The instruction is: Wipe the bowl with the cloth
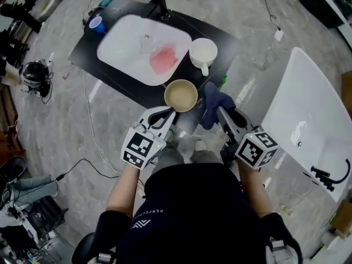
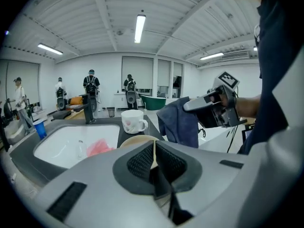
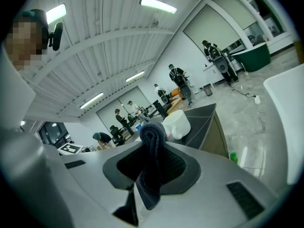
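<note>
Setting: large hall, grey stone-pattern floor, black tabletop with an inset white sink and a tap at its far edge; a white tub stands apart to the right. Item 1, bowl: beige, round, open side up, empty as far as shows, over the near edge of the tabletop just in front of the sink; whether it rests there or is lifted cannot be told. Item 2, cloth: dark blue, bunched, hanging just right of the bowl; contact with the bowl not clear. Item 3, left tongs: pressed together on the bowl's thin near rim, which stands between the pads in the left gripper view. Item 4, right tongs: pinching a fold of the cloth, the rest drooping below them. Sundries: white mug beyond the bowl, pink object in the sink, blue cup at the far left corner. Step in hand, as judged: both things are gripped and brought side by side, wiping not yet begun. Next move calls for the left tongs to steady or tilt the bowl while the right carries the cloth over the rim, presses it to the inner wall and sweeps round, keeping the pinch firm so the cloth does not slip
</note>
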Motion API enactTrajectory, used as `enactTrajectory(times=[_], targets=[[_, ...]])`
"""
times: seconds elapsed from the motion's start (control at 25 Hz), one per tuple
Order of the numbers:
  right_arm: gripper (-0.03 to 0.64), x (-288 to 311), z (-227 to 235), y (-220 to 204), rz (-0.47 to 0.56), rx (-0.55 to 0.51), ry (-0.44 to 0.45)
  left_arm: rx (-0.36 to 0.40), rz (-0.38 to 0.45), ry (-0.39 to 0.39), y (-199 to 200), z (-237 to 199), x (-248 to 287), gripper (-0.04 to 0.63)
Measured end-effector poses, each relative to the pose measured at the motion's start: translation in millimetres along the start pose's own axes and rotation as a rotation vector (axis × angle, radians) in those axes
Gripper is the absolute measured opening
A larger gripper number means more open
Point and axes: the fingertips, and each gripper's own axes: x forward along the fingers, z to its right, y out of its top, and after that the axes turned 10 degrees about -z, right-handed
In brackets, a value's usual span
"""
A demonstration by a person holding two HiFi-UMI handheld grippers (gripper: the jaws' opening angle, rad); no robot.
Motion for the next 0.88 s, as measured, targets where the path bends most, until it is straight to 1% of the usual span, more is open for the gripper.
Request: enactTrajectory(times=[0.24,0.36,0.48,0.6,0.8,0.84,0.88], targets=[[0.089,24,-14,10,0.056,0.043,-0.101,0.071,-0.006,-0.129,1,-38,1,0.002],[0.089,31,-16,12,0.078,0.060,-0.161,0.123,-0.023,-0.192,-3,-48,6,0.002],[0.089,32,-16,10,0.109,0.087,-0.220,0.192,-0.041,-0.255,-5,-53,10,0.002],[0.089,33,-14,9,0.128,0.109,-0.259,0.260,-0.072,-0.307,-9,-55,14,0.002],[0.089,30,-14,0,0.165,0.165,-0.329,0.428,-0.117,-0.385,-12,-51,16,0.003],[0.089,30,-15,-1,0.173,0.174,-0.340,0.454,-0.120,-0.401,-13,-50,16,0.019],[0.089,30,-16,-3,0.181,0.183,-0.351,0.475,-0.124,-0.419,-15,-49,16,0.083]])
